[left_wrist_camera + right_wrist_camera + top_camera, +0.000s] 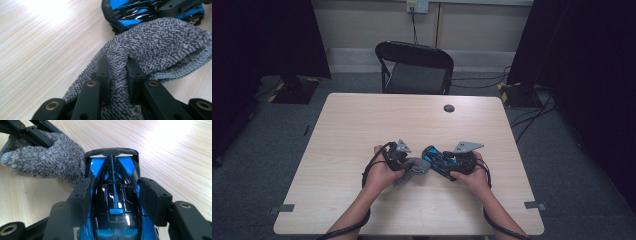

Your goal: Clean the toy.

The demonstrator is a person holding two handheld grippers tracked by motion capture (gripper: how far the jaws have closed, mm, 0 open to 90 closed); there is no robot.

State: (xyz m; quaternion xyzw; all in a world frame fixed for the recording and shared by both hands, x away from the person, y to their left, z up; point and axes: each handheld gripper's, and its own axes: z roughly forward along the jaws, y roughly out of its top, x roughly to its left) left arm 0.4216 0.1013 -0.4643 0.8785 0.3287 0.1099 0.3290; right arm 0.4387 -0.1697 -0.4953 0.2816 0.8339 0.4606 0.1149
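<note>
Left tongs (pixel 117 75): clamped on a grey fluffy terry cloth (pixel 160 45).
Right tongs (pixel 116 197): gripping a glossy blue-and-black toy racing car (pixel 115 202) by its sides.
Cloth: touching the car's end.
Writing: none legible.

The worktop (pixel 362 125) is a pale wood-grain rectangle with rounded corners. A small dark round cap (pixel 449 108) sits in it toward one o'clock, near the far edge. Near the centre, toward six o'clock, a grey terry cloth (pixel 412 168) touches a blue and black toy car (pixel 438 159) just at its three o'clock side.
</note>
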